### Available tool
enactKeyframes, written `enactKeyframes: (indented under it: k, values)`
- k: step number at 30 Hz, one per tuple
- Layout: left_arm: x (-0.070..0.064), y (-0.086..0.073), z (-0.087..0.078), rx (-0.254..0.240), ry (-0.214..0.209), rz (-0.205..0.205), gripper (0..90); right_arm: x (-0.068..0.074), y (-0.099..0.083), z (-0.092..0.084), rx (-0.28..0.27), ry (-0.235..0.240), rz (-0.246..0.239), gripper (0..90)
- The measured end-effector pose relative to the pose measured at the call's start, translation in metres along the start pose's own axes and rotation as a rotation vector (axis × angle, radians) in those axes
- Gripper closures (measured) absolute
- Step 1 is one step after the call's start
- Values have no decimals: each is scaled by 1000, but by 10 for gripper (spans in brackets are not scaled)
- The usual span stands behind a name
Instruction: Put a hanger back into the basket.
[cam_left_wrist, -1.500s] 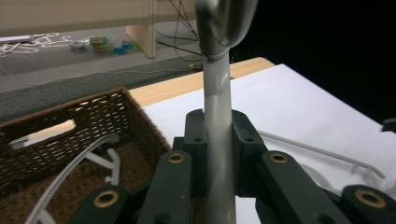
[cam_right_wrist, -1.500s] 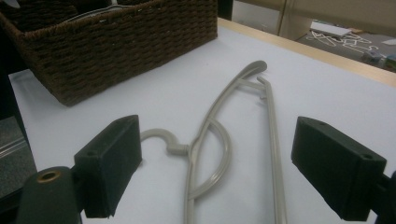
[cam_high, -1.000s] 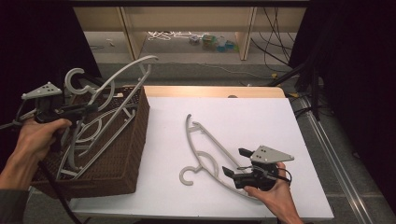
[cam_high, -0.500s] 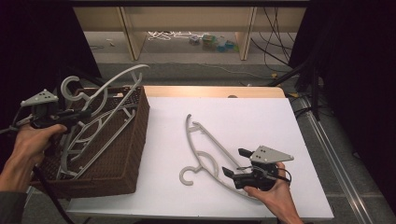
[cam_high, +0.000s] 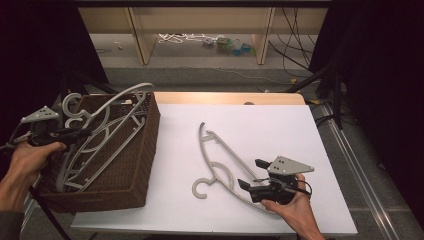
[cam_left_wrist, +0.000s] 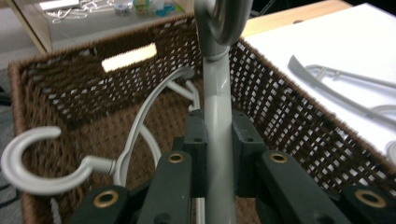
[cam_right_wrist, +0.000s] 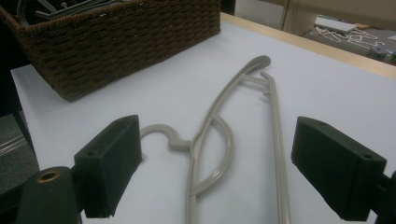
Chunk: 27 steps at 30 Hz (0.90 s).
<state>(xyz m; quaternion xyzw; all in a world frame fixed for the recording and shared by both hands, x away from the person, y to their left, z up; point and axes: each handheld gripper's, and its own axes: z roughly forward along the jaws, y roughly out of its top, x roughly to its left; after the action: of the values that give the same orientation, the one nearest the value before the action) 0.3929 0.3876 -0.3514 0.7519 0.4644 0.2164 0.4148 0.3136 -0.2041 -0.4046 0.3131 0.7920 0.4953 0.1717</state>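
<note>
Hanger (cam_left_wrist: 217, 116), light stiff plastic, sits clamped in the left gripper (cam_left_wrist: 217, 140) over the basket (cam_high: 145, 150), best held at its neck. Right gripper (cam_right_wrist: 224, 163), jaws apart, waits at five o'clock by the table hanger (cam_high: 220, 160).

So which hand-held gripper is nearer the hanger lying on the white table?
Right. The right hand-held gripper sits open at that hanger; the left hand-held gripper is over the basket, shut on another hanger.

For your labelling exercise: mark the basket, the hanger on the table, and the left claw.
basket (cam_high: 142, 150), high view, right wall.
hanger on the table (cam_high: 222, 160), high view, upper arm.
left claw (cam_left_wrist: 218, 154), left gripper view, between the pads.
</note>
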Motion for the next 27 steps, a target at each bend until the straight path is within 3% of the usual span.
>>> enactKeyframes:
  k: [2, 4, 5, 6, 8, 9, 14, 16, 17, 25, 27]
  values:
    - [3, -4, 0, 33, 11, -4, 793, 0, 0, 0, 1, 4, -1, 171]
    - [4, -6, 2, 23, 10, -17, 793, 0, 0, 1, -1, 5, 0, 171]
    - [7, -8, 1, 54, 13, -8, 792, 0, 0, 1, -2, 6, 1, 171]
    - [6, -10, 3, 42, 15, -23, 792, 0, 0, 0, 1, 6, 1, 171]
    - [9, -10, 2, 66, 13, -11, 793, 0, 0, 0, 5, 5, -1, 171]
    - [9, -12, 4, 77, 20, -26, 793, 0, 0, 1, 6, 4, 0, 171]
    - [11, -16, 11, 120, 9, -33, 792, -1, -1, 1, 5, 7, 2, 171]
    - [10, -17, 12, 132, 8, -31, 792, -1, -1, 2, -6, 6, 4, 171]
    - [12, -17, 14, 171, -2, 0, 792, -1, -1, 2, -3, 8, 5, 171]
    - [7, -20, 24, 201, -27, -11, 790, -1, -2, 2, 16, 11, -2, 171]
    - [5, -20, 26, 219, -8, -16, 790, -1, -2, 2, 15, 10, 0, 171]
